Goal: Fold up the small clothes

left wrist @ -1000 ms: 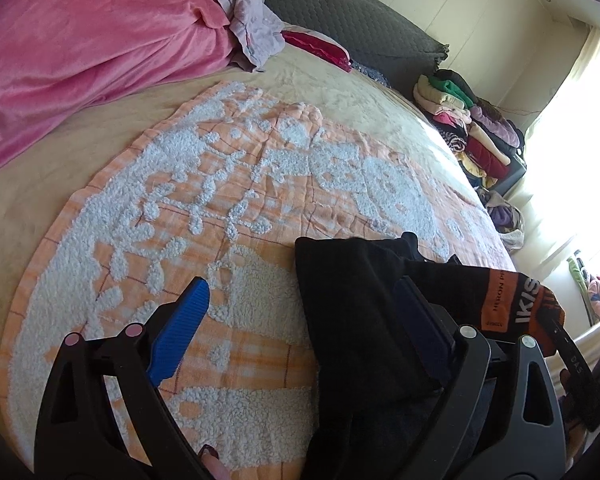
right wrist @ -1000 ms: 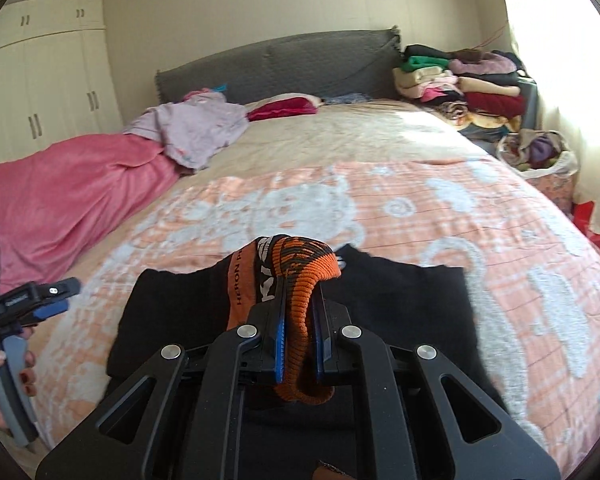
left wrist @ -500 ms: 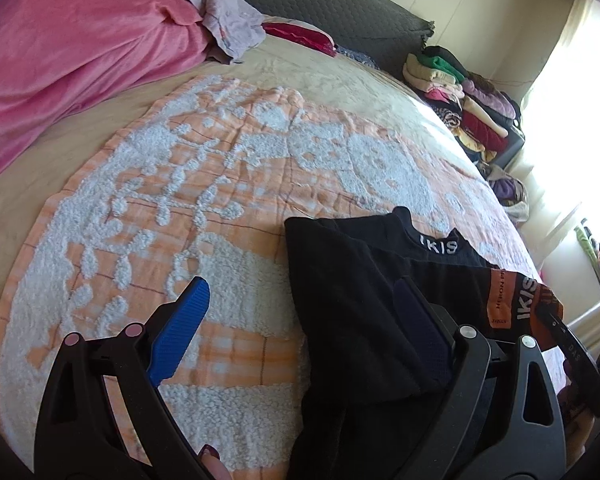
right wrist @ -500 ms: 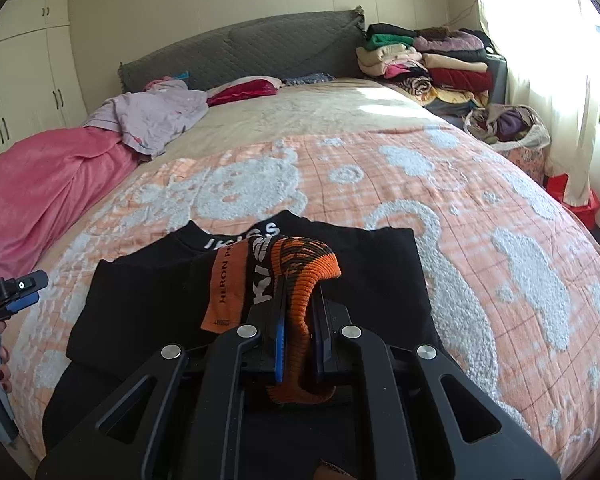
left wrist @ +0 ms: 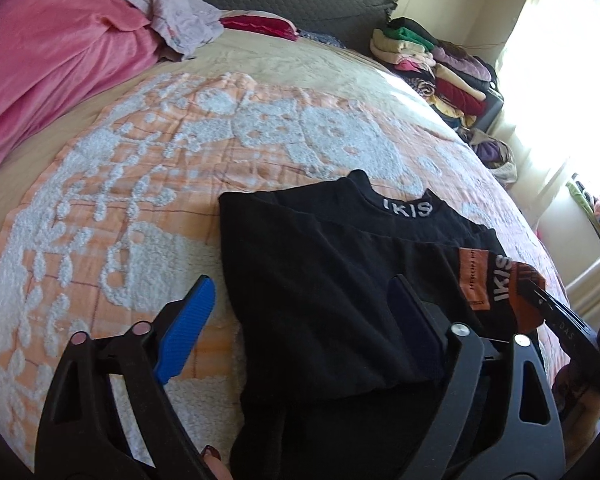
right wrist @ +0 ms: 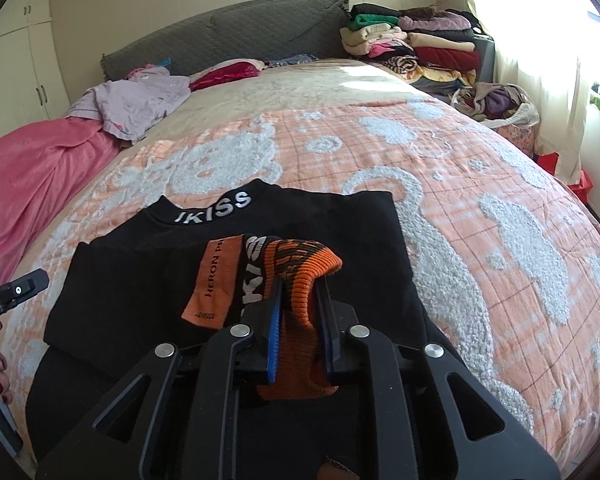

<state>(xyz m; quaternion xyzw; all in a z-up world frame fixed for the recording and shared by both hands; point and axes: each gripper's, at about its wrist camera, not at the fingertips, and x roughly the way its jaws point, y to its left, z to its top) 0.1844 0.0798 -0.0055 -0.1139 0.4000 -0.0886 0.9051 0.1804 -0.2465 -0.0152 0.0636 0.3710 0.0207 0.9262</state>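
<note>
A black garment point(right wrist: 236, 280) was laid flat on the orange-and-white blanket point(right wrist: 480, 208) near the foot edge of the bed, with its lettered collar turned toward the headboard point(right wrist: 236, 32). An orange cuff point(right wrist: 304, 280) of the garment was seen between the pads of the right claw point(right wrist: 300, 320); the jaws were narrow and were opening, so the pads seemed to be loosening and no firm grip could be confirmed. The cuff was lying on top of the black body, at the side nearer to the right hand. The left claw point(left wrist: 300, 324) was held wide, was closing, and nothing was gripped in it; the left edge of the garment lay below and between its fingers. For the next fold the left claw was judged nearer to that edge, the long axis of the garment running from the foot edge toward the headboard.
</note>
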